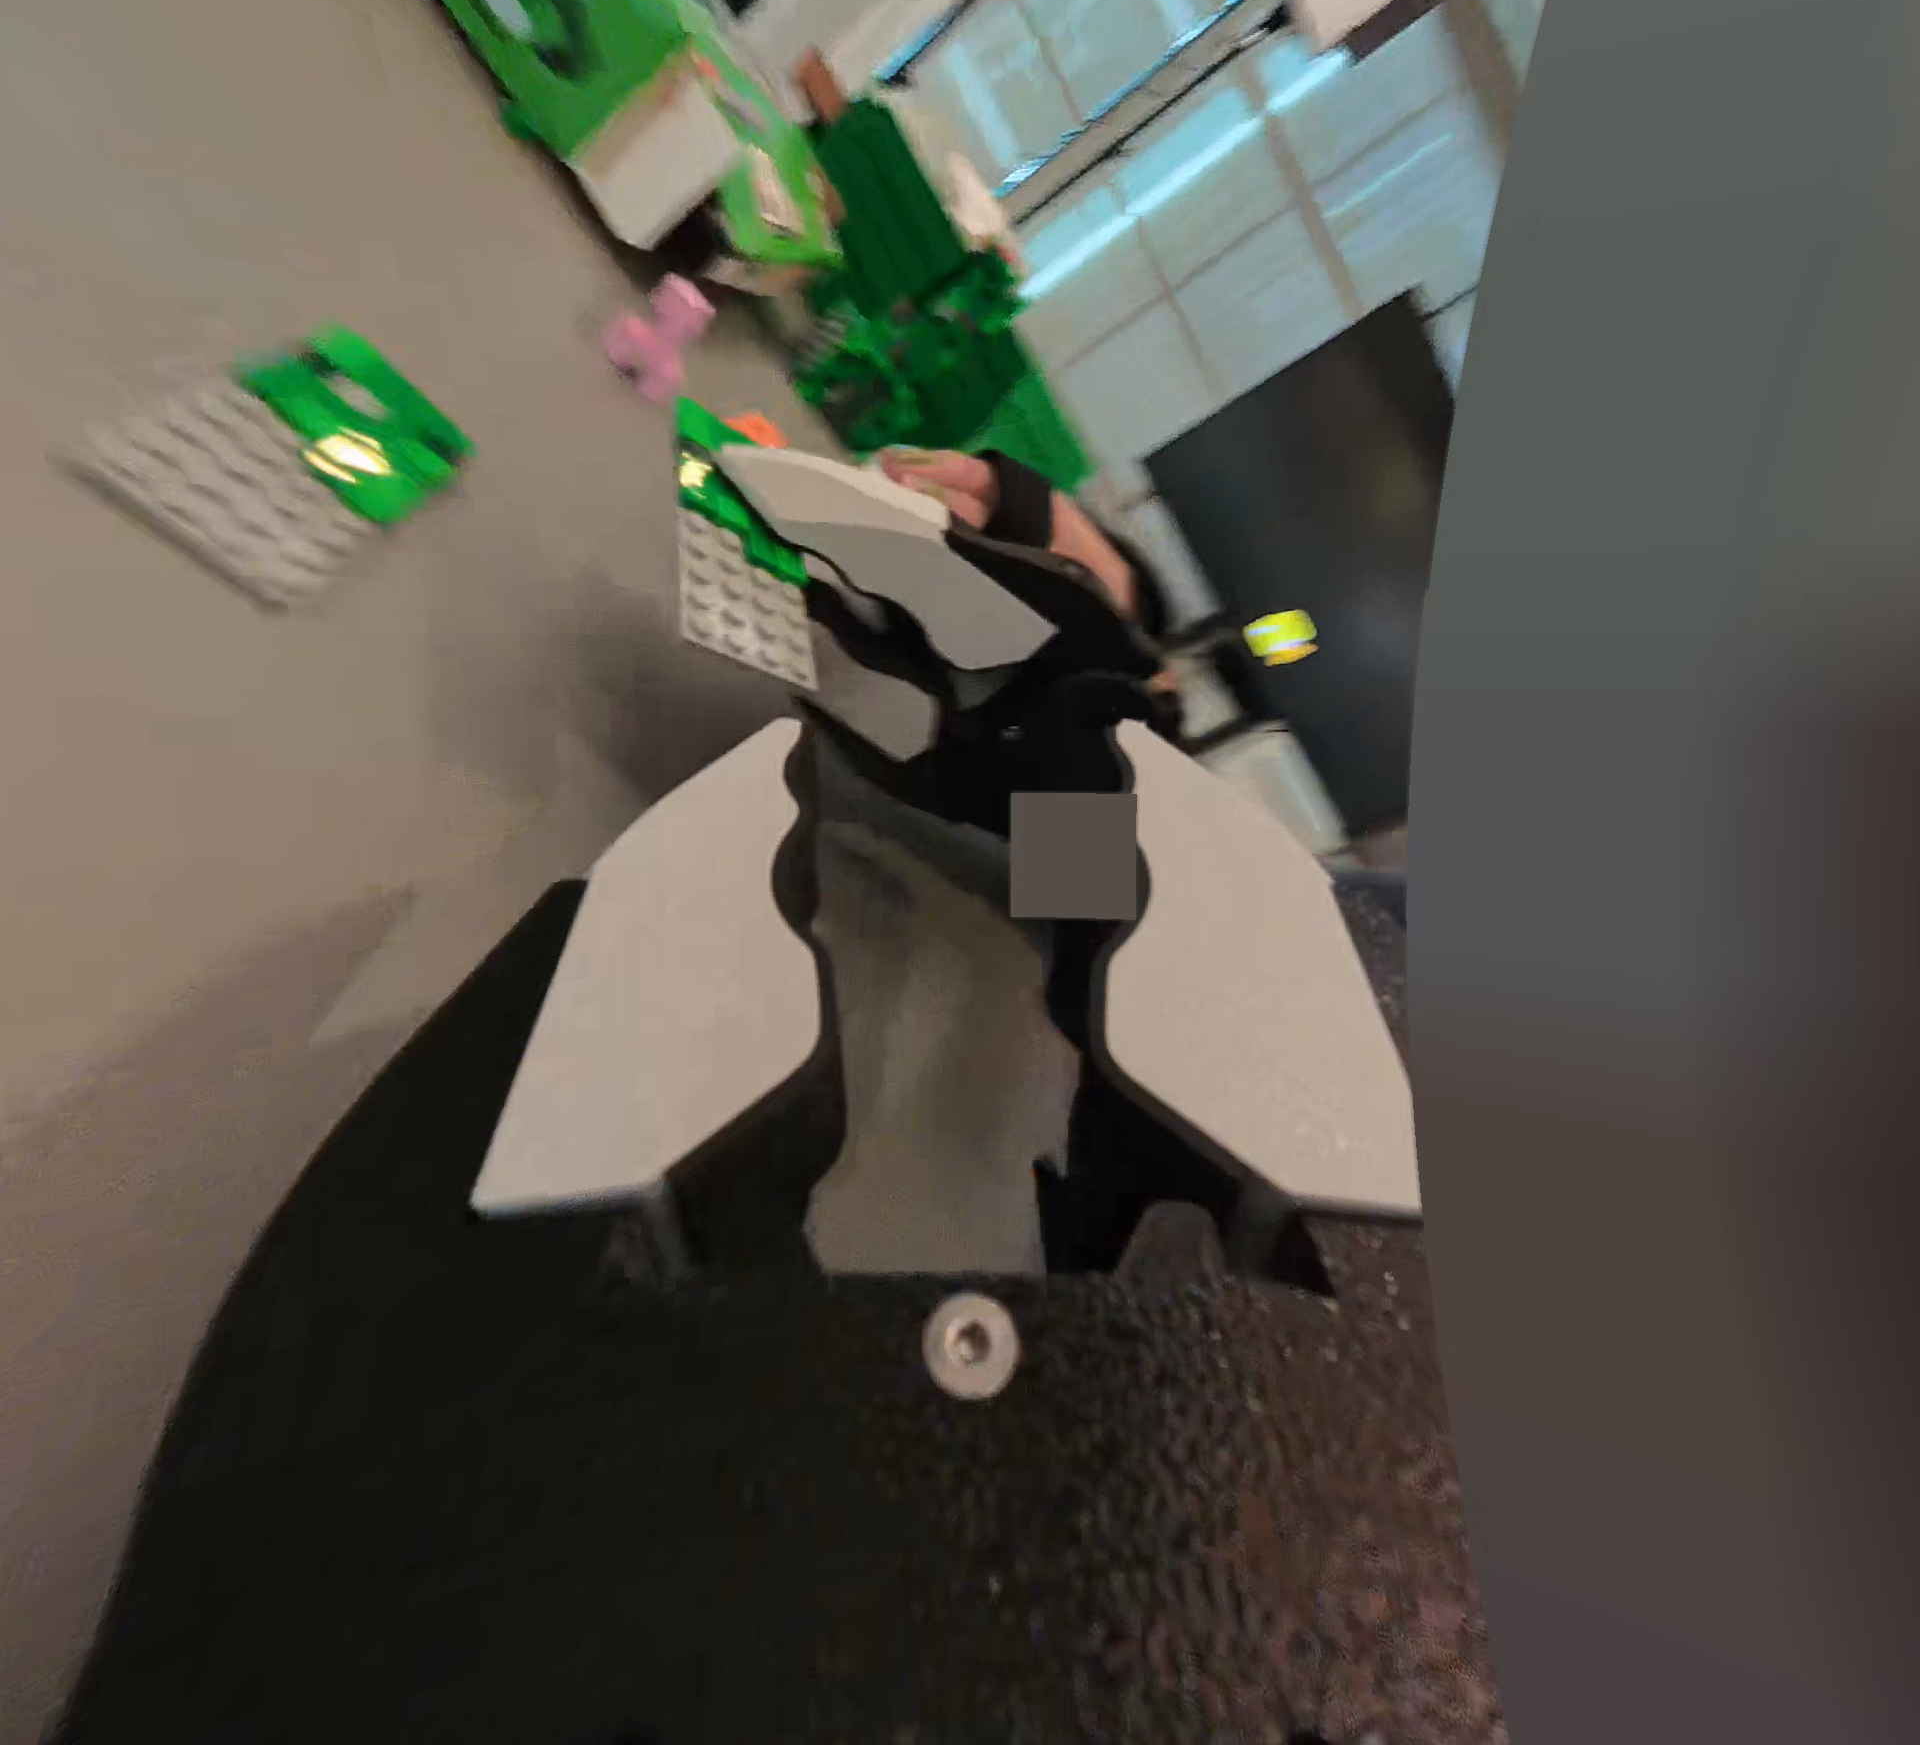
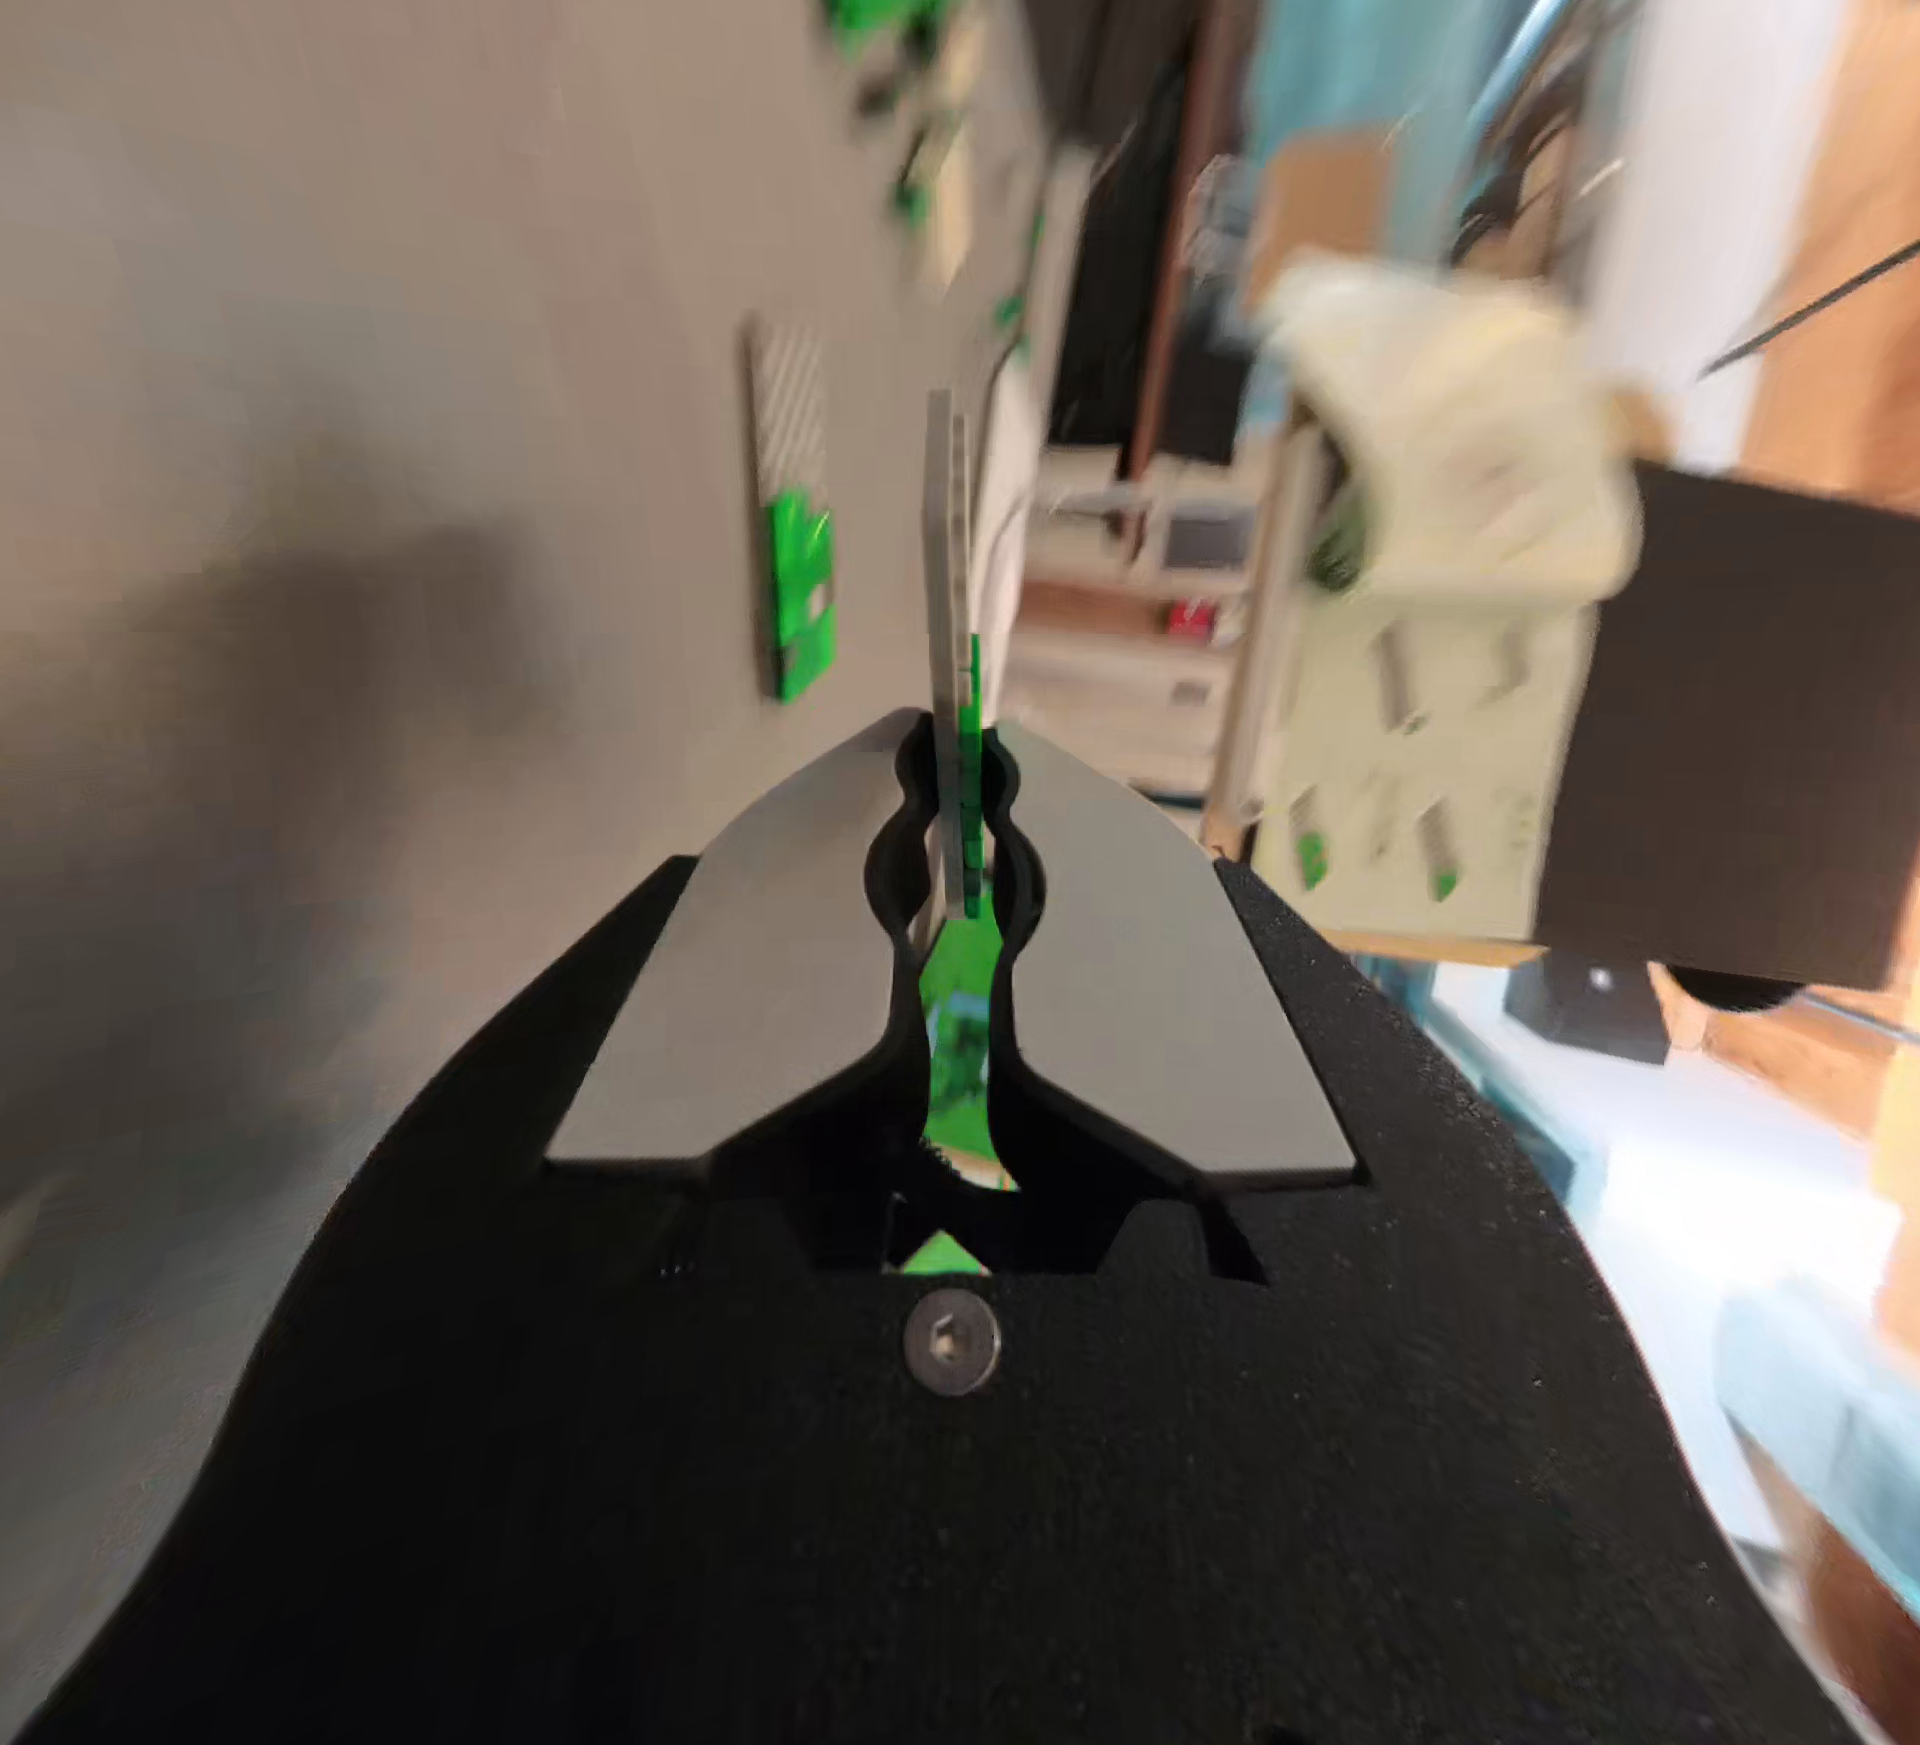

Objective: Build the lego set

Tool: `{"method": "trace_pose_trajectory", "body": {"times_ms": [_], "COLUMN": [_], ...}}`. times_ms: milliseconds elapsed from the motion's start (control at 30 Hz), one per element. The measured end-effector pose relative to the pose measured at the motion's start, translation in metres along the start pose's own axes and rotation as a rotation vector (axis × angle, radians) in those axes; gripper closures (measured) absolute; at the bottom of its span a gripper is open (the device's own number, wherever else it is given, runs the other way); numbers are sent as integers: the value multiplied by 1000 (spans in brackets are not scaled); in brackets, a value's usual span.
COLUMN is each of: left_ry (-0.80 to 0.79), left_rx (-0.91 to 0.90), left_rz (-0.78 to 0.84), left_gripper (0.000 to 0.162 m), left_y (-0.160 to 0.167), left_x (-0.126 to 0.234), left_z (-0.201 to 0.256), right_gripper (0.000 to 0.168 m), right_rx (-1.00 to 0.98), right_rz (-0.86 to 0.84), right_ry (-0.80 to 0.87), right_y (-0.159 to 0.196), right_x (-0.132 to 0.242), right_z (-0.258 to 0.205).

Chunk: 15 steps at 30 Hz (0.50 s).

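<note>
My left gripper (image 1: 961, 745) is open and empty, held above the grey table (image 1: 260, 812). Just beyond it, my right gripper (image 1: 883, 573) holds a grey studded plate with green bricks on it (image 1: 743, 599). In the right wrist view my right gripper (image 2: 956, 734) is shut on that plate (image 2: 948, 552), seen edge-on and standing up between the fingertips, green bricks on its right face. A second grey plate with green bricks (image 1: 249, 474) lies flat on the table to the left; it also shows in the right wrist view (image 2: 795, 511).
A pink piece (image 1: 665, 334), a tall green build (image 1: 914, 313) and a green box (image 1: 540, 2) sit at the table's far side. A pale instruction sheet (image 2: 1434, 760) lies to the right. Both views are tilted and motion-blurred.
</note>
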State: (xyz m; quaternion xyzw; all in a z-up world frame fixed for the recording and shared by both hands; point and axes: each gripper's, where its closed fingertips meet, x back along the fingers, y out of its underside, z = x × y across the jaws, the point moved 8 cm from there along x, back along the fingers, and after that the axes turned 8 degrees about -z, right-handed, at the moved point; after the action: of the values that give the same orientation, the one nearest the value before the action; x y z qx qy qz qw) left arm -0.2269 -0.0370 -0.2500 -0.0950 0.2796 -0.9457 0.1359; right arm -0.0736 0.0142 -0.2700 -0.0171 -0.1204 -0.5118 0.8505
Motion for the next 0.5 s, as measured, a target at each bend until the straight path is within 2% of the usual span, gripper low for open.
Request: {"method": "trace_pose_trajectory", "body": {"times_ms": [100,167,267,400,500], "left_ry": [-331,-477,-547,-598,-681], "left_rx": [-275,-437,-541,-558,-569], "left_rz": [-90,-161,-242,-343,-412], "left_gripper": [107,103,97,96,98], "left_y": [-10,-15,-20,-21,-19], "left_x": [0,-8,-23,-41,-46], "left_z": [-15,-18,-22,-36,-47], "right_gripper": [162,162,162,155,150], "right_rx": [55,73,80,114,64], "right_rz": [-121,-160,-141,-127,-102], "right_ry": [-102,-166,-232,-306,-387], "right_y": [-2,-4,-10,-19,-23], "right_x": [-18,-26,-29,-30,-26], "right_z": [-5,-5,-5,-9,-9]}}
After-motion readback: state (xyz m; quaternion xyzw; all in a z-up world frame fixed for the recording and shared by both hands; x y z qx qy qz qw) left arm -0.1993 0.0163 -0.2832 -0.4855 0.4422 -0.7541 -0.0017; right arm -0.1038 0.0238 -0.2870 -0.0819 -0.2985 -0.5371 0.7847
